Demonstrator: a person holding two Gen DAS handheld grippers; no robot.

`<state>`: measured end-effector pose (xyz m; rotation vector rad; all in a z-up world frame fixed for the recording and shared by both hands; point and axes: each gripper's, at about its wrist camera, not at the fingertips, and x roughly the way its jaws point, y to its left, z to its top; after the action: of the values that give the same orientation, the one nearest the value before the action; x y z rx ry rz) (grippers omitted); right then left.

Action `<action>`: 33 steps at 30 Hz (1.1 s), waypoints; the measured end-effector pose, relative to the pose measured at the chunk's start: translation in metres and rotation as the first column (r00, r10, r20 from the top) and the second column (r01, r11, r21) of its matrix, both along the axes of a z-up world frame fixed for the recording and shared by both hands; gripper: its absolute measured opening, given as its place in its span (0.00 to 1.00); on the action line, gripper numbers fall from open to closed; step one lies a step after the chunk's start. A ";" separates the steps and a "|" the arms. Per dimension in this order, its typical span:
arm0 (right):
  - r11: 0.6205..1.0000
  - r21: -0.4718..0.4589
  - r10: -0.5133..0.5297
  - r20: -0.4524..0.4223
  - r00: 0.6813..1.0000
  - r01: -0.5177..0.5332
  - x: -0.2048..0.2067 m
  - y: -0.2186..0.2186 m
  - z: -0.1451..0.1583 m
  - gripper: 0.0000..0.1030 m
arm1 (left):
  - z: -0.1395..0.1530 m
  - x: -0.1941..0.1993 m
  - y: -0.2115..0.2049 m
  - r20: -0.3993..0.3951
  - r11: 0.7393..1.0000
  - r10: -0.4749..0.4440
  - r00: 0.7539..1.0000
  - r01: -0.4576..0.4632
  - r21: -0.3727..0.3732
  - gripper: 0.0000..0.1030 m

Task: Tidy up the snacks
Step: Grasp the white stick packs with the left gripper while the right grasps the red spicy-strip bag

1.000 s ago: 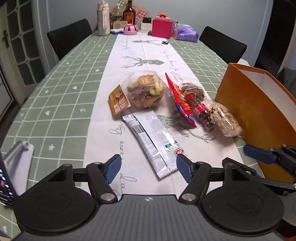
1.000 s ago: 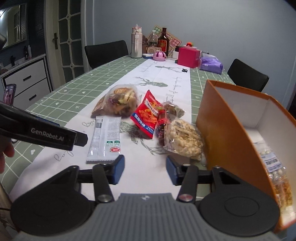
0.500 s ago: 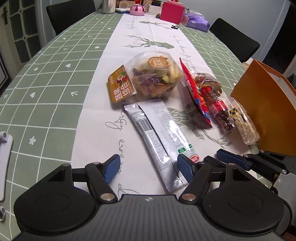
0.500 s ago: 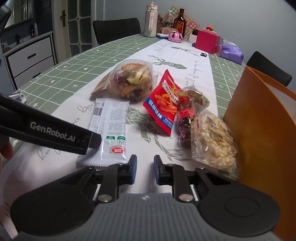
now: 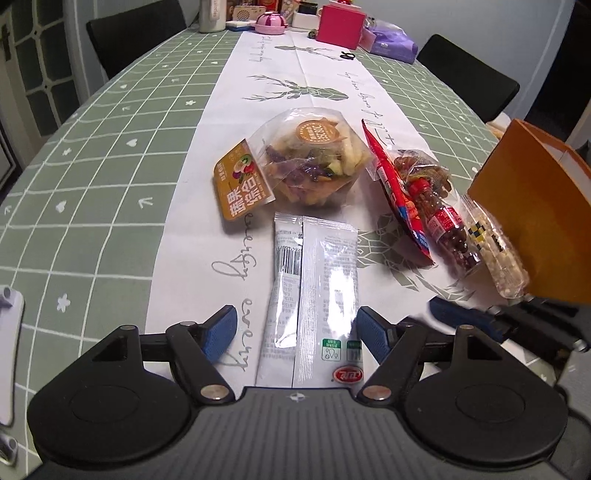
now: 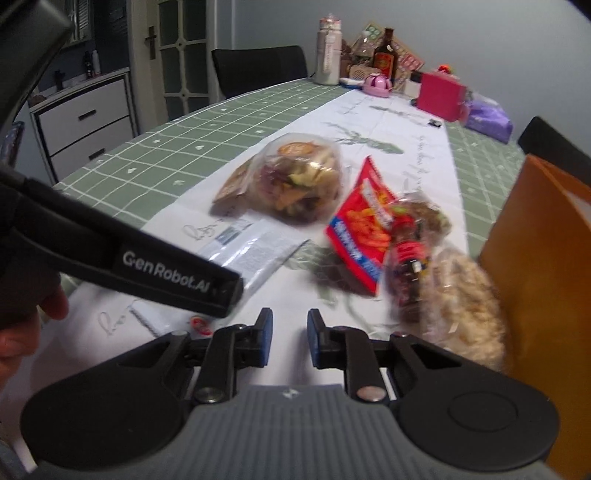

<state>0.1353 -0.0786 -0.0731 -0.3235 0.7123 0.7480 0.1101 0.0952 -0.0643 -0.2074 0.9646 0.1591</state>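
Observation:
A flat silver-white snack packet point(image 5: 314, 291) lies lengthwise on the white runner, its near end between the blue pads of my open left gripper point(image 5: 295, 330). Beyond it sit a clear bag of mixed dried fruit point(image 5: 306, 162), a red chip packet point(image 5: 399, 199), a small bottle-shaped candy pack point(image 5: 443, 225) and a clear bag of puffed grains point(image 5: 495, 251). An orange box point(image 5: 532, 221) stands at the right. My right gripper point(image 6: 290, 339) hovers near the table's front, nearly closed and empty. The silver packet point(image 6: 255, 251) and the left gripper's arm point(image 6: 147, 258) lie to its left.
The far end of the table holds bottles point(image 6: 328, 51), a pink box point(image 6: 441, 94), a pink round item point(image 6: 376, 83) and a purple bag point(image 6: 487, 118). Black chairs point(image 5: 136, 33) stand around the table. A white object point(image 5: 9, 332) lies at the left edge.
My left gripper has moved forward and lower so the silver packet's near end now lies between its pads. My right gripper has narrowed from open to nearly closed and swung a little left.

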 end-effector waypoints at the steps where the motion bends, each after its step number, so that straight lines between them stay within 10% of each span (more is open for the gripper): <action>1: 1.000 -0.011 -0.003 0.021 1.000 0.003 0.000 -0.001 0.001 0.17 | -0.001 0.002 -0.003 -0.002 1.000 -0.010 1.000 0.010 0.018 0.88; 8: 0.997 -0.078 0.029 0.098 0.995 -0.022 0.008 -0.001 0.000 0.27 | -0.003 0.010 -0.008 -0.013 0.996 -0.056 0.998 0.057 0.070 0.87; 13: 0.991 -0.123 0.072 0.179 0.981 -0.051 0.004 0.004 0.002 0.28 | -0.001 0.005 0.000 0.006 0.996 -0.055 0.998 0.055 0.074 0.63; 19: 0.985 -0.164 0.095 0.249 0.964 -0.055 0.009 0.014 0.004 0.35 | 0.000 0.000 0.013 0.015 0.996 -0.021 1.000 0.020 0.082 0.57; 33: 0.972 -0.208 0.150 0.188 0.971 -0.110 0.031 0.045 -0.008 0.49 | 0.000 -0.005 0.026 0.028 0.998 0.011 1.000 -0.013 0.059 0.57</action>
<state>0.1659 -0.0338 -0.0816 -0.6228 0.5753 0.7580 0.1056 0.1214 -0.0640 -0.1609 0.9301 0.1950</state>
